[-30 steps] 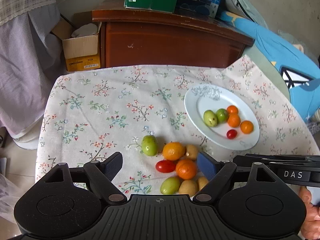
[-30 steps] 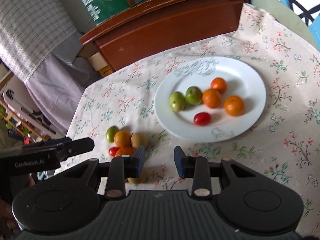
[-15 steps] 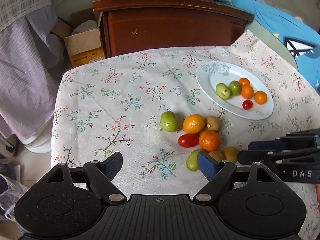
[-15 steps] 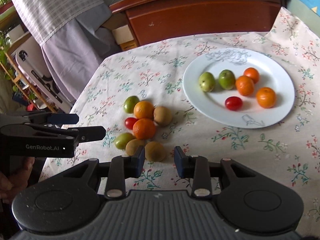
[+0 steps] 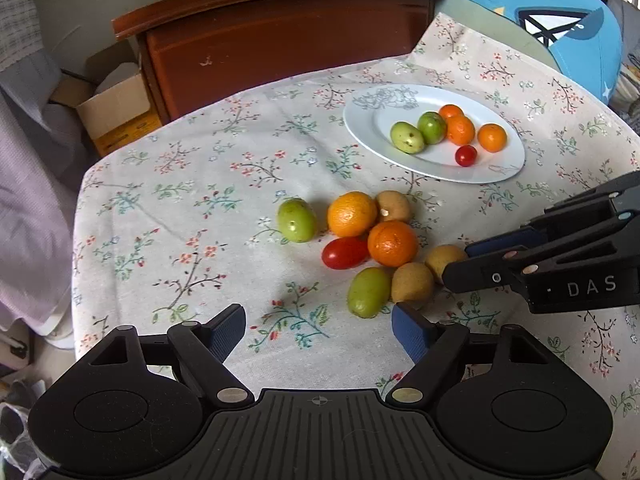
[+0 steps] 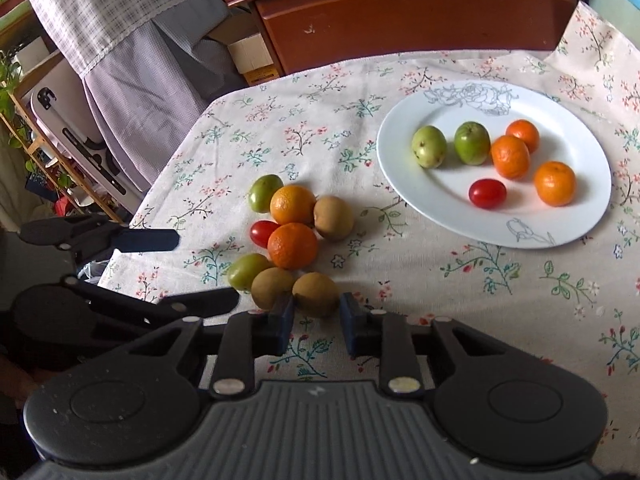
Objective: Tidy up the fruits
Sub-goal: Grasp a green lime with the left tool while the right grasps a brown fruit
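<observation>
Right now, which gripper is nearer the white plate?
Right. The right gripper sits at the loose fruit pile's plate-side edge; the left gripper hangs beyond that pile from the white plate.

Left gripper (image 5: 318, 326) jaws closing, right gripper (image 6: 316, 322) jaws shut.

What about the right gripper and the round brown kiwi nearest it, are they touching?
Touching. The right wrist view shows the right gripper shut on the round brown kiwi, both pads against its sides.
</observation>
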Demonstrator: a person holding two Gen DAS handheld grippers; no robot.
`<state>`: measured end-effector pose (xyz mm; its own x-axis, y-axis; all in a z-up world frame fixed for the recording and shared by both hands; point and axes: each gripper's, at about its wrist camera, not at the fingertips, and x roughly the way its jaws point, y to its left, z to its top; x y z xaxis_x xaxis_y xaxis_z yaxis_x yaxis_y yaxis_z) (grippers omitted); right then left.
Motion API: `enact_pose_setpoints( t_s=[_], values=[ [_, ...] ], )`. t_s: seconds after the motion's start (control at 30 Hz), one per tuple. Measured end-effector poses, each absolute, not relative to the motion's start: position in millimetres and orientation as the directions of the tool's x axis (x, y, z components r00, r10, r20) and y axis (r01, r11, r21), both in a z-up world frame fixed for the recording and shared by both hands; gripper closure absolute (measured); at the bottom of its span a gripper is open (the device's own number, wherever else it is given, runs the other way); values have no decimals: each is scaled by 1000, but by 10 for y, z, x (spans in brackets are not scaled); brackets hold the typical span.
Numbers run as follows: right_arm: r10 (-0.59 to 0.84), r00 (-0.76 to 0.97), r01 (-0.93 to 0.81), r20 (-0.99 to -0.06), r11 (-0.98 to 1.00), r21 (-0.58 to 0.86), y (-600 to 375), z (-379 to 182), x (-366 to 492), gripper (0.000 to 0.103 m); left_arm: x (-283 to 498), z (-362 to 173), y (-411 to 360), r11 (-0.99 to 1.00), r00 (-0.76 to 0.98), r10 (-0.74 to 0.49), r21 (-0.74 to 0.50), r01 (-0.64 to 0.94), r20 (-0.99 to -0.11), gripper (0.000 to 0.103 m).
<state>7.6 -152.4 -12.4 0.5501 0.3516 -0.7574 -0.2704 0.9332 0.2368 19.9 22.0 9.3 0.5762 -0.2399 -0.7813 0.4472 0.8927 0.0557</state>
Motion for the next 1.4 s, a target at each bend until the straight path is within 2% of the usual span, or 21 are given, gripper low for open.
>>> enact_pose_setpoints(
  t_s=[0.23,0.3,0.47,0.63,0.7,0.77,0.87,1.03,1.4],
  values=[
    [346,551,-237,-759,938,255,-1582,-78,96,81,219,8,137,870,555,-267,51,491,-788,28],
    [347,550,-227,-759,937,265,-1602,-77,103,81,216,11,125,860,556,-285,48,508,-780,36],
    [355,543,-221,-761,935,279,-1604,-104,113,75,216,0,86,839,558,-317,48,542,-767,45],
    [365,535,-216,-762,931,295,-1595,-140,125,75,233,-1,82,838,564,-336,34,545,-755,56],
    [369,535,-213,-760,929,301,-1602,-148,127,75,245,8,102,843,565,-340,22,537,-751,65],
    [376,533,-208,-758,927,313,-1618,-154,137,75,277,17,139,850,560,-355,-10,526,-748,69],
    [373,534,-204,-758,928,313,-1627,-150,140,75,302,27,186,858,553,-368,-44,511,-748,71],
    [374,537,-204,-756,927,314,-1620,-160,148,75,261,6,115,855,571,-339,9,519,-747,70],
    [369,533,-214,-761,929,301,-1597,-164,147,74,258,27,121,860,565,-330,5,510,-756,71]
  ],
)
